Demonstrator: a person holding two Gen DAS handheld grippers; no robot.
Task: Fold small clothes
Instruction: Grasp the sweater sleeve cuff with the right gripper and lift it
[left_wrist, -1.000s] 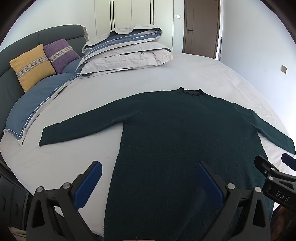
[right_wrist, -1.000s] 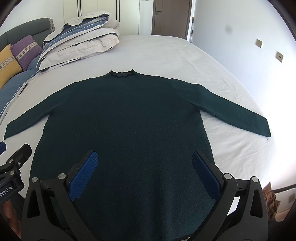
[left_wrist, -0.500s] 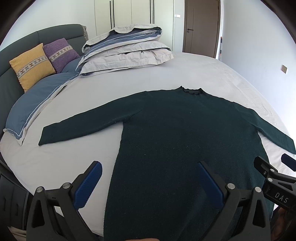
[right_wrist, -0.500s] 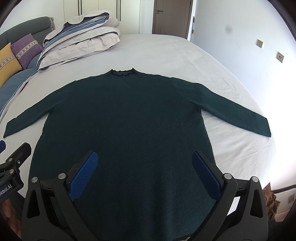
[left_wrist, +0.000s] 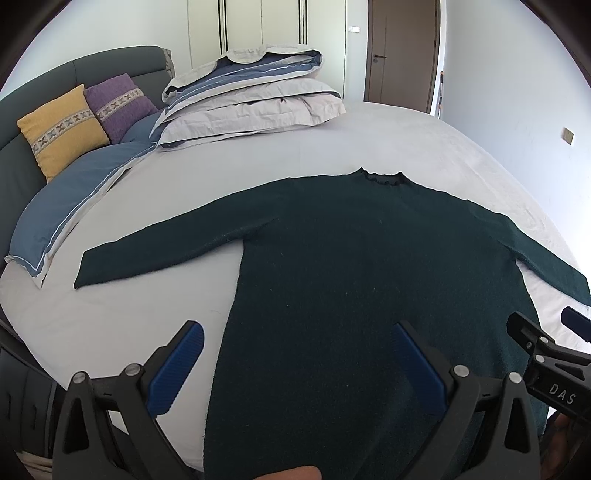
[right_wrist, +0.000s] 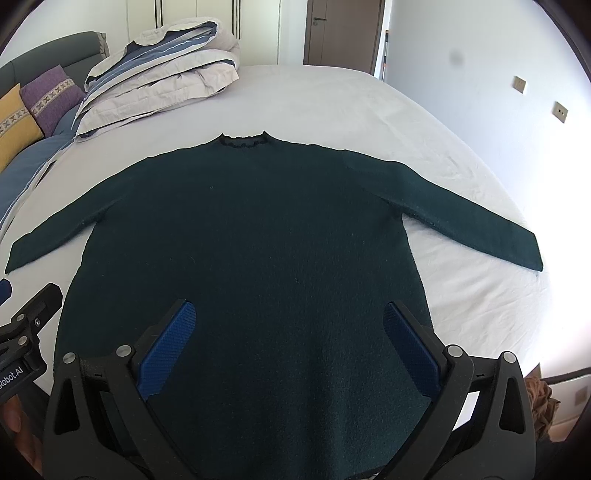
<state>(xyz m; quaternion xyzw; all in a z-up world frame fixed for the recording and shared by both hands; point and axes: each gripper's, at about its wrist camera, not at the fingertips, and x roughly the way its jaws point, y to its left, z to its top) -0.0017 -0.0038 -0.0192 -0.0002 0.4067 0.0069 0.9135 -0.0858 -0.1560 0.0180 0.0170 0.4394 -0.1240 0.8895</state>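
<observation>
Almost nothing moved since the earlier frames: same sweater position, both grippers only slightly shifted.

Large bed (left_wrist: 122, 325) with white sheet, filling most of both views. Dark green sweater (right_wrist: 251, 236) spread flat on it, neck ruffle away from the cameras, both sleeves stretched out to the sides, hem nearest the grippers. Folded grey and blue duvet (left_wrist: 255, 99) stacked at the far side, well apart from the sweater. Yellow cushion (left_wrist: 59, 125) and purple cushion (left_wrist: 118, 103) leaning on the grey headboard. Brown door (right_wrist: 340, 29) and white wall behind.

Left gripper (left_wrist: 295, 365) hanging above the left part of the hem, jaws spread wide, holding nothing. Right gripper (right_wrist: 291, 343) above the middle of the hem, jaws also spread wide, nothing between the blue pads (right_wrist: 166, 347).
</observation>
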